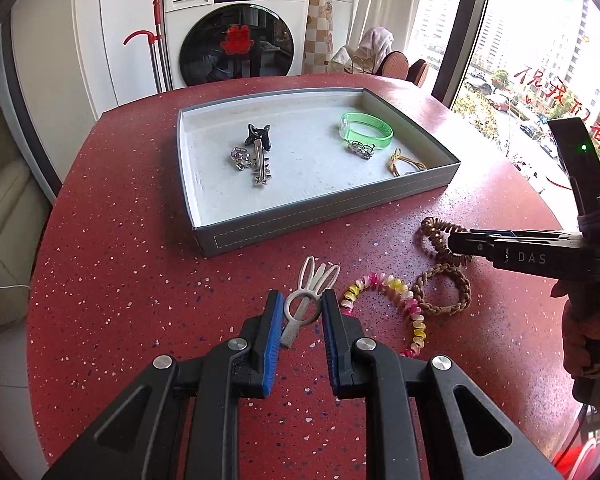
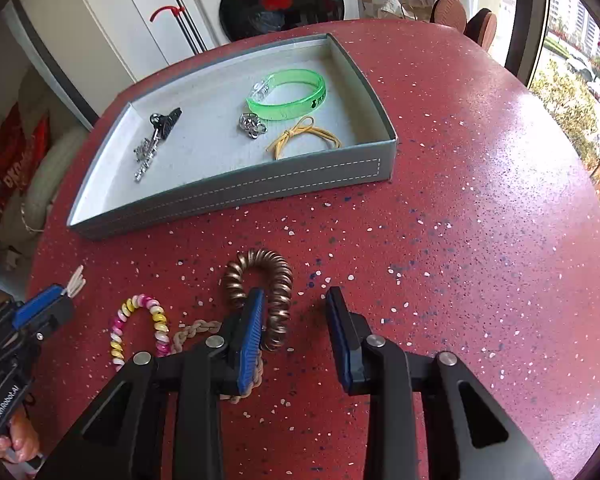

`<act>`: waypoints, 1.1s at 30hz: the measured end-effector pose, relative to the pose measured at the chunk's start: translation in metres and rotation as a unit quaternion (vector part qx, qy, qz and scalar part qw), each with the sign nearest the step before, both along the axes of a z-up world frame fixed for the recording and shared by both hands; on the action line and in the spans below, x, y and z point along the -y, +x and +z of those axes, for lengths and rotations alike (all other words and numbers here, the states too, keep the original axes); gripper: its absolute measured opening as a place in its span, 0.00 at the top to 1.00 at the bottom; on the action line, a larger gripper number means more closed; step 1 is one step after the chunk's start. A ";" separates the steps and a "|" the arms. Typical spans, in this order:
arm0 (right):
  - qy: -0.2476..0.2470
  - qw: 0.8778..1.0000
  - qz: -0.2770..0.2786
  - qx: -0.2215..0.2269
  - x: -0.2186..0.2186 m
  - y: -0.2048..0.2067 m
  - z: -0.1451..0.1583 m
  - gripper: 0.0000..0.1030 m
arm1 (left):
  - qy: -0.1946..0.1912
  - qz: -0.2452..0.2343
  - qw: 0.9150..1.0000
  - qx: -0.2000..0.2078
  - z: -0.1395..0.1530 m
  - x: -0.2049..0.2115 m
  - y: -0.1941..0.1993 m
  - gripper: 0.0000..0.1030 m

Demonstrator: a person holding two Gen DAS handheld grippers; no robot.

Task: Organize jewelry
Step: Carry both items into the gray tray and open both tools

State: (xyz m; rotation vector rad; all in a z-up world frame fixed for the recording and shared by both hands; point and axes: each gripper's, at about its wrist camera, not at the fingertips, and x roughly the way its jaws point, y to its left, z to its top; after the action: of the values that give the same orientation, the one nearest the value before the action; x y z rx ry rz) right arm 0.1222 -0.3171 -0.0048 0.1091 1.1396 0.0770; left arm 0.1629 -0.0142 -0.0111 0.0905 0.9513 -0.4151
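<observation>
A grey tray on the red table holds a green bangle, silver clips, a black clip and a yellow elastic. My left gripper is open, its fingers on either side of a white rabbit-shaped hair clip. My right gripper is open, its fingers on either side of a brown spiral hair tie. A pink-yellow spiral tie and a braided band lie between them.
A washing machine and a red-handled mop stand behind the table. Chairs sit at the far right by the window. A sofa is at the left below the table edge.
</observation>
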 end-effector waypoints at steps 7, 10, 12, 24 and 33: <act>0.009 1.000 0.014 0.010 -0.002 -0.007 0.005 0.89 | -0.006 0.004 1.000 -0.001 0.002 -0.002 0.003 0.64; 0.021 0.999 0.015 0.031 0.002 -0.008 0.021 0.89 | -0.010 0.006 1.000 0.000 0.005 -0.004 0.004 0.64; 0.029 0.998 0.016 0.045 0.004 -0.005 0.035 0.89 | -0.012 0.007 1.000 0.005 0.010 -0.004 0.007 0.64; 0.022 0.997 0.017 0.073 -0.001 0.056 0.065 0.89 | -0.018 0.023 0.999 0.014 0.029 0.016 0.066 0.64; 0.000 0.999 0.004 0.037 0.009 0.094 0.036 0.89 | 0.012 0.023 1.000 0.003 0.012 0.050 0.115 0.64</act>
State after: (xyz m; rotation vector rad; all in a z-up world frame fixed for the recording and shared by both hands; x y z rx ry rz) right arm 0.2164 -0.3257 0.0308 0.1007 1.0658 0.0865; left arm 0.2778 -0.0640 0.0004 0.0916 0.9520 -0.3596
